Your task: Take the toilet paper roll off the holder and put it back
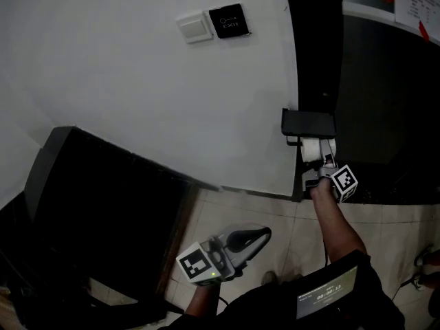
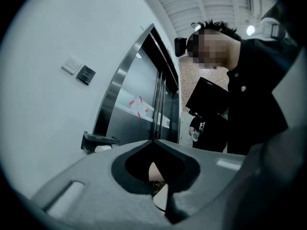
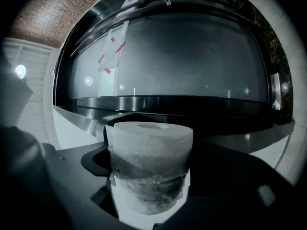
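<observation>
**Ana:** Begin at the left. What does your left hand do?

**Me:** My left gripper (image 1: pixel 261 236) hangs low over the floor tiles (image 1: pixel 234 208), well apart from the work. Its jaws are together and I see nothing between them.

**Ana:** And where is the toilet paper roll?

**Me:** The toilet paper roll (image 1: pixel 317 150) is at the right edge of the white wall (image 1: pixel 137 102). It sits just under the black holder (image 1: pixel 309 122) and beside the dark door frame (image 1: pixel 313 40). If the holder's bar is inside the core or not, I cannot tell.

**Ana:** Which hand is nearer to it?

**Me:** The right one, clearly. My right gripper (image 1: pixel 320 173) meets the roll from my side, and the roll stands between its jaws. The jaws are wide, but I judge they are closed on the roll. They press on its round side, one from each side, and the paper looks a little squeezed in the middle.

**Ana:** How does its long axis lie?

**Me:** In the right gripper view the hollow core points up, across the direction in which the jaws look. So I hold the curved side, and both flat ends are free.

**Ana:** On what does the next move turn?

**Me:** On that axis, I think. The holder lies just above the roll, so the core should be in line with the holder's bar for sliding off or on. With a tilted wrist the roll may jam.
</observation>
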Demonstrator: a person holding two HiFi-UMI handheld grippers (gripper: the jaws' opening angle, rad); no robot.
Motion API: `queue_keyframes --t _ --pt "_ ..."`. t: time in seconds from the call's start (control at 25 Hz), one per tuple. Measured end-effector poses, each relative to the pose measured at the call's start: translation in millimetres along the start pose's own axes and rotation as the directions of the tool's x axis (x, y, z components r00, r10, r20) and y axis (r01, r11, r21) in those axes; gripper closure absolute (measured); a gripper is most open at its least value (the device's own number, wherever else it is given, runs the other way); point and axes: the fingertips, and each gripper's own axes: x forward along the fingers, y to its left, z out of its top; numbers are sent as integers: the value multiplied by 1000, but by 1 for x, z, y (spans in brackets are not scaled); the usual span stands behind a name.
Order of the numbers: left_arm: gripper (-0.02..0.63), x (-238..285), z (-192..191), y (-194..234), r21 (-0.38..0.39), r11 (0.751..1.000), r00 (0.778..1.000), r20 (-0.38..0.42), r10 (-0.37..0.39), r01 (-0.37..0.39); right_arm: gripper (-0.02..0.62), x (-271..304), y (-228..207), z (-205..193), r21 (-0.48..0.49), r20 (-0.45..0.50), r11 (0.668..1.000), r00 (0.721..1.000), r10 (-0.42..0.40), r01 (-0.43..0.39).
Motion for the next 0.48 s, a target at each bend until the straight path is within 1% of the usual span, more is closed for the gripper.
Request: queue_keyframes --t 0.12,0.32,0.44,0.48 --pt "604 -9 1 1 4 1000 1000 -2 17 -17 152 5 0 -22 32 -19 999 1000 7 -6" --pt "604 -18 3 3 5 999 999 -7 36 -36 152 9 -1 -34 49 -23 999 1000 7 -6" --pt "604 -22 4 5 2 999 999 -8 40 -40 152 10 0 -40 35 -59 999 998 21 -19" --pt "604 -22 4 5 2 999 999 -6 38 -38 138 8 1 -43 24 -79 999 996 30 -28"
